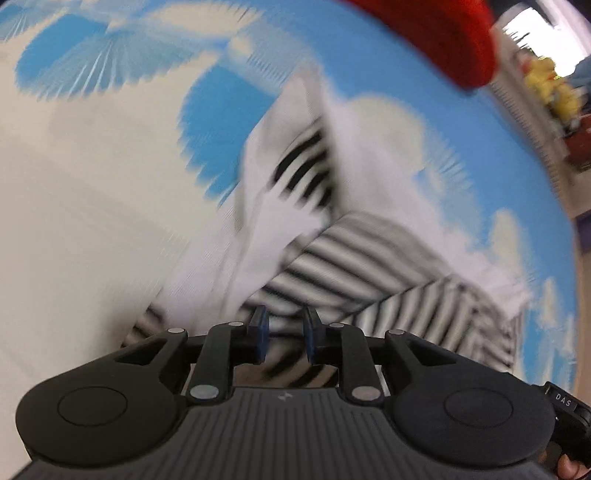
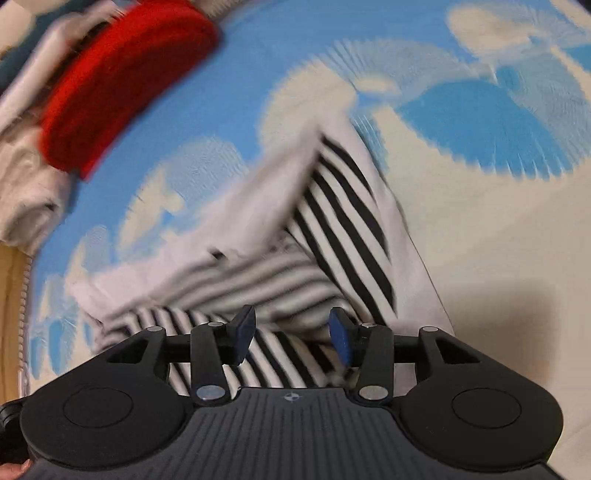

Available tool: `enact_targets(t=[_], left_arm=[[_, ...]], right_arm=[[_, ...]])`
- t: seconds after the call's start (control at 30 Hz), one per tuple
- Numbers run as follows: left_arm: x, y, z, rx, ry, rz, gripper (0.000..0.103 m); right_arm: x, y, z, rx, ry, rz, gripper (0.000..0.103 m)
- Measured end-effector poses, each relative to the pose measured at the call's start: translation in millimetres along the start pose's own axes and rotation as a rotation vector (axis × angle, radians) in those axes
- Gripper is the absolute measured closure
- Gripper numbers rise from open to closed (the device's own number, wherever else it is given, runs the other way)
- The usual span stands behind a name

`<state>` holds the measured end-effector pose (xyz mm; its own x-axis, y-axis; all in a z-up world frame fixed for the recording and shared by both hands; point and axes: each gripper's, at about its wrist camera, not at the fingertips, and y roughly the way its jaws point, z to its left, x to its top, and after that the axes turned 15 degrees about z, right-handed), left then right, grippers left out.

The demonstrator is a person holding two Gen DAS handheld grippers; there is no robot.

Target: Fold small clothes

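A small black-and-white striped garment with white sleeves lies partly folded on a blue and cream patterned cloth. My left gripper is open with a narrow gap, just above the garment's near edge, holding nothing. The same garment shows in the right wrist view. My right gripper is open wider, low over the striped fabric, holding nothing. Both views are motion-blurred.
A red knitted item lies at the far edge of the cloth; it also shows in the right wrist view on a pile of pale clothes. The bed edge runs at the left.
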<state>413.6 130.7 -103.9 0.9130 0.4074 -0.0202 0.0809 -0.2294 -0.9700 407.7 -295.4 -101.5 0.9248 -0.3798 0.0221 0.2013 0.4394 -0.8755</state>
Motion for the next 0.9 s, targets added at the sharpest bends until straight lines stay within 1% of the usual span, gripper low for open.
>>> enact_targets(t=[0.03, 0.07, 0.1, 0.13, 0.2, 0.23, 0.27, 0.33, 0.4, 0.43, 0.47, 0.5, 0.53, 0.6, 0.63, 0.7, 0.77, 0.83, 0.87, 0.9], left_arm=[[-2.2, 2.5, 3.4, -0.007, -0.008, 0.006, 0.082], [-4.2, 0.7, 5.6, -0.008, -0.007, -0.004, 0.082], [-7.9, -4.7, 3.2, 0.01, 0.003, -0.018, 0.082], [-13.9, -13.4, -1.8, 0.032, 0.029, -0.046, 0.082], [-29.9, -39.0, -14.4, 0.037, 0.11, -0.131, 0.08], [-40.4, -54.6, -18.1, 0.038, 0.156, -0.179, 0.075], [-49.2, -68.2, -20.8, 0.045, 0.192, -0.215, 0.073], [-66.6, -95.2, -24.5, 0.07, 0.254, -0.274, 0.072], [-86.6, -121.0, -24.4, 0.083, 0.297, -0.319, 0.071], [-100.2, -135.2, -24.0, 0.079, 0.316, -0.346, 0.064], [-114.6, -146.9, -22.2, 0.071, 0.331, -0.368, 0.06], [-131.9, -159.4, -21.1, 0.059, 0.354, -0.395, 0.054], [-150.4, -169.6, -18.3, 0.049, 0.382, -0.42, 0.052], [-190.9, -181.8, -12.3, 0.046, 0.441, -0.465, 0.051], [-212.0, -183.8, -8.5, 0.048, 0.467, -0.489, 0.051], [-254.3, -180.6, 1.7, 0.049, 0.506, -0.53, 0.051], [-285.4, -170.4, 13.1, 0.043, 0.53, -0.543, 0.051], [-310.3, -152.7, 22.7, 0.052, 0.547, -0.517, 0.051], [-316.6, -146.1, 23.8, 0.063, 0.537, -0.49, 0.052], [-322.9, -142.9, 25.0, 0.044, 0.529, -0.481, 0.052]], right_arm=[[-2.8, 4.0, -5.7, -0.022, 0.017, 0.025, 0.064], [-6.8, 10.5, -8.7, -0.028, 0.026, 0.04, 0.066], [-10.1, 11.2, -7.8, -0.037, 0.021, 0.035, 0.066], [-18.7, 9.0, -4.5, -0.051, 0.001, 0.011, 0.065], [-30.5, -10.7, 8.9, -0.079, -0.051, -0.067, 0.064], [-40.3, -27.0, 15.4, -0.085, -0.077, -0.123, 0.063], [-48.9, -42.2, 20.7, -0.088, -0.097, -0.171, 0.063], [-66.4, -75.6, 27.1, -0.082, -0.105, -0.253, 0.062], [-85.2, -105.1, 29.9, -0.058, -0.11, -0.307, 0.062], [-99.4, -121.6, 31.4, -0.042, -0.136, -0.334, 0.062], [-112.5, -133.9, 32.0, -0.036, -0.165, -0.359, 0.058], [-131.1, -150.2, 31.6, -0.032, -0.202, -0.393, 0.056], [-146.4, -161.5, 27.9, -0.028, -0.227, -0.424, 0.055], [-178.2, -179.1, 21.1, -0.016, -0.264, -0.467, 0.053], [-198.4, -186.5, 16.8, -0.013, -0.283, -0.477, 0.053], [-227.6, -192.1, 7.2, -0.005, -0.321, -0.484, 0.053], [-255.1, -190.7, -6.9, -0.024, -0.35, -0.496, 0.053], [-279.3, -185.8, -24.4, -0.057, -0.354, -0.519, 0.053], [-287.3, -180.9, -32.8, -0.081, -0.33, -0.515, 0.053], [-292.9, -181.6, -38.9, -0.086, -0.284, -0.502, 0.053]])
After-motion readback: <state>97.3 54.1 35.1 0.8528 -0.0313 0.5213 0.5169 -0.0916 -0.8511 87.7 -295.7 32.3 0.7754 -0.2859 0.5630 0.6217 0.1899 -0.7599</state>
